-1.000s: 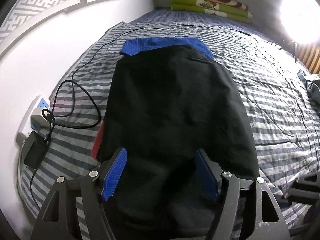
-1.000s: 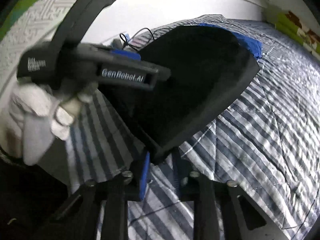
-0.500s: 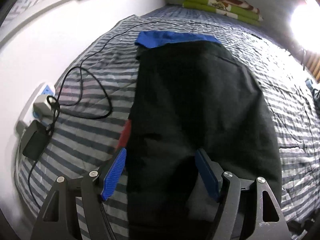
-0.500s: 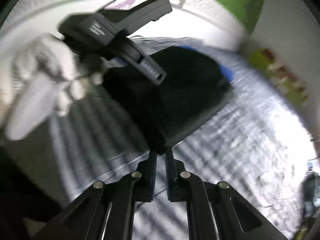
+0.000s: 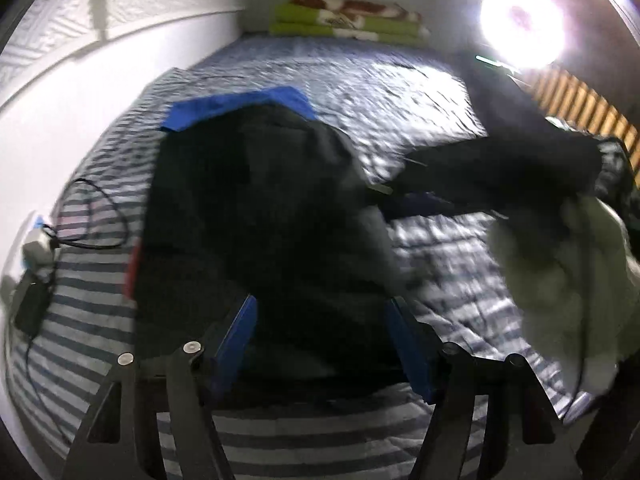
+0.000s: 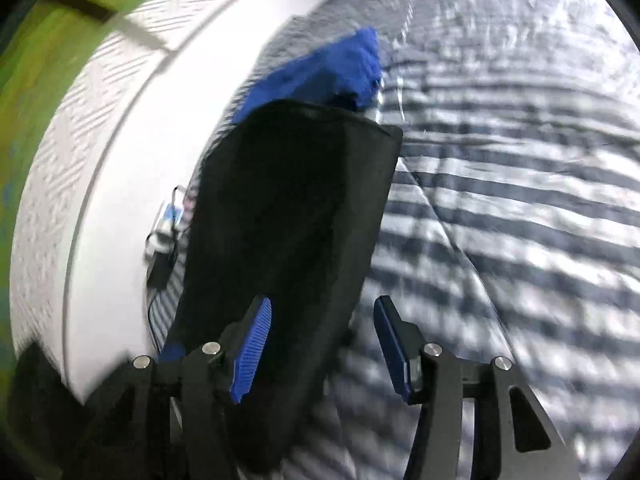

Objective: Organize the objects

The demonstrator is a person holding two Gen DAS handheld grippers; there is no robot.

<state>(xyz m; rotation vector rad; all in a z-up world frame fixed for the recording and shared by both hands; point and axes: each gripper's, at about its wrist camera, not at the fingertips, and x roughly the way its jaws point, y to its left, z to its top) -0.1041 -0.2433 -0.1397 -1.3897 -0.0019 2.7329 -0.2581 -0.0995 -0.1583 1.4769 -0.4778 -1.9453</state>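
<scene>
Now both claws gape empty: left gripper (image 5: 320, 336) and right gripper (image 6: 322, 340) hover over the folded black cloth garment (image 5: 256, 216), lying ahead on the striped quilt (image 6: 500, 208). Fold looks finished; next, likely another garment.

A bed (image 5: 400, 92) under a grey-and-white striped quilt fills the room, set against a white wall (image 5: 100, 76) with patterned relief above; folded green blankets (image 5: 348, 24) lie at its far end, a bright lamp (image 5: 522, 26) glares beside wooden slats (image 5: 580, 100)
</scene>
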